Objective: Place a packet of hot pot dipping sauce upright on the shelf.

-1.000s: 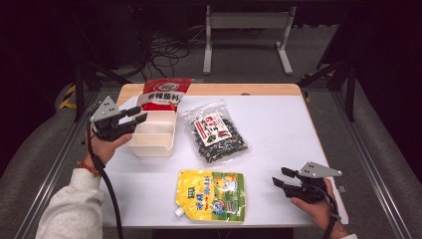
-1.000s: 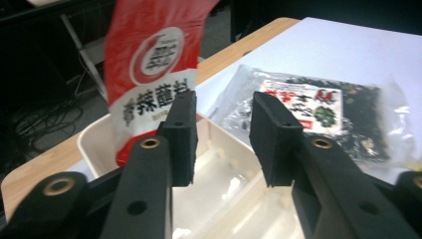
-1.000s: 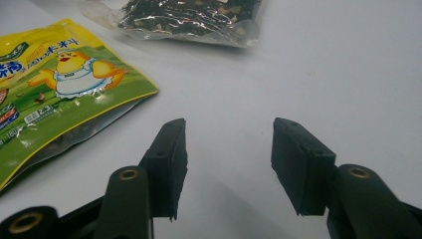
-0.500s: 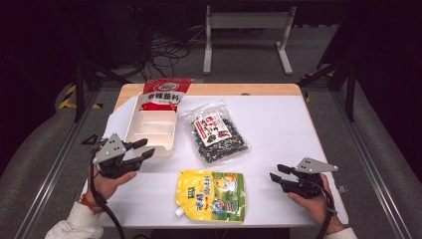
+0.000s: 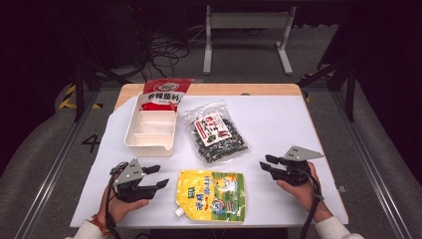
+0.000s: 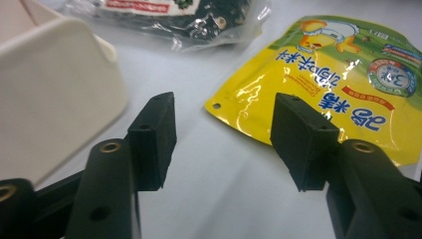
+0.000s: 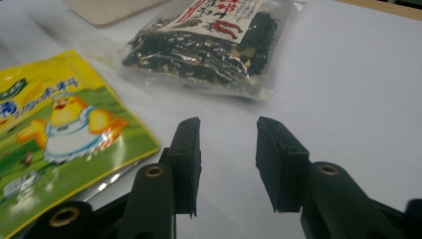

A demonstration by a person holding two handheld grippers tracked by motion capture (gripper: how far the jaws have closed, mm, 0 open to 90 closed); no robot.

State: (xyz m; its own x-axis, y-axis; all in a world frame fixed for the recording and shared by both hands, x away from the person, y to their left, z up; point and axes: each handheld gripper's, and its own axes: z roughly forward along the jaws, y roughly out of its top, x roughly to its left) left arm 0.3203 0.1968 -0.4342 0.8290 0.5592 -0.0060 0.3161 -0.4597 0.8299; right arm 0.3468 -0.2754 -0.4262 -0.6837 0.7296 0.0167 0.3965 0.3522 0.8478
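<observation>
A yellow spouted pouch [image 5: 211,194] lies flat near the table's front edge, between my two grippers. My left gripper [image 5: 157,177] is low at its left, pointing at it. Its jaws have just been opening and are open with nothing between them [image 6: 224,114]; the yellow pouch's corner [image 6: 338,84] lies just ahead. My right gripper [image 5: 266,163] rests to the pouch's right. Its jaws [image 7: 226,134] have just been closing but are still apart over bare table. The yellow pouch [image 7: 64,134] is at their left, and a clear bag of dark pieces [image 7: 209,45] lies ahead.
A white divided tray [image 5: 151,130] stands at the back left, with a red packet [image 5: 161,94] leaning on its far end. The clear bag of dark pieces [image 5: 215,137] lies mid-table. The tray's corner [image 6: 54,94] is close to the left gripper's left.
My left gripper has come down from beside the tray toward the table's front edge, and its jaws stand wider. The right gripper has shifted a little left and its jaws are narrower.
</observation>
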